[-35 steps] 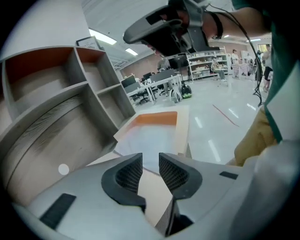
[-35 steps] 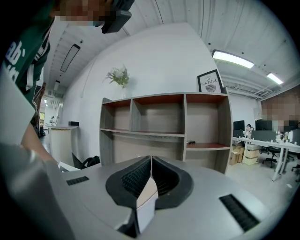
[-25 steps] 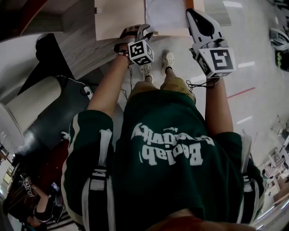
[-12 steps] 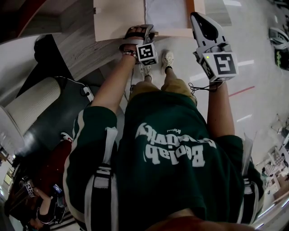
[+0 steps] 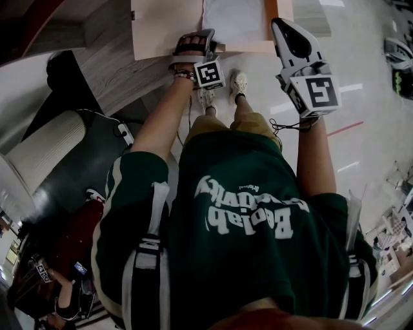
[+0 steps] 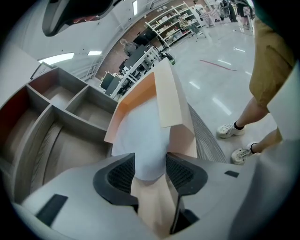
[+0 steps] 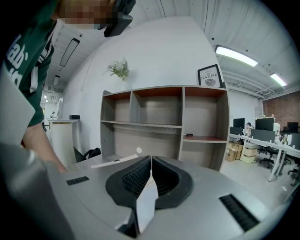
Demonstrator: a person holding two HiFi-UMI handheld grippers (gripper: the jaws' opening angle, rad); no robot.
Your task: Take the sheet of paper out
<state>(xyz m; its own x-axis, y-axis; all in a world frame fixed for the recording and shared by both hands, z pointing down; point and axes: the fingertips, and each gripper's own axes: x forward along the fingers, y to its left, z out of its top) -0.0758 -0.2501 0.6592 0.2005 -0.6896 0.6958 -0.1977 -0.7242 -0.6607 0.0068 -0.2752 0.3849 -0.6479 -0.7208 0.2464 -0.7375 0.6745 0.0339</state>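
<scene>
Head view: the person stands at a grey worktop [image 5: 110, 61]. A tan envelope [image 5: 164, 26] lies on it at the near edge, with the sheet of paper [image 5: 232, 16] showing white on it. The left hand-held gripper [image 5: 197, 44] sits at the envelope's near edge. The right hand-held gripper [image 5: 279, 27] is just beside the envelope's right edge; contact can't be read here. The person's shoes [image 5: 239, 82] are on the floor between the two arms.

Left gripper view: the left hand-held gripper [image 6: 150, 164] has its jaws wide, and they have just been opening. The sheet of paper [image 6: 140, 136] and the envelope [image 6: 180, 140] run through the gap. The pads stand clear on both sides, no clamp. The sheet is still lying in the envelope, the envelope flap [image 6: 168, 98] folded back beyond it. Grey shelf compartments [image 6: 70, 103] are at the left.

Right gripper view: the right hand-held gripper [image 7: 150, 171] has its jaws closed on a thin white strip [image 7: 146, 201] seen edge-on. What the strip belongs to can't be told. Beyond it is a shelf unit [image 7: 164, 122], with a framed picture [image 7: 210, 76] and a plant [image 7: 119, 69] on top.
</scene>
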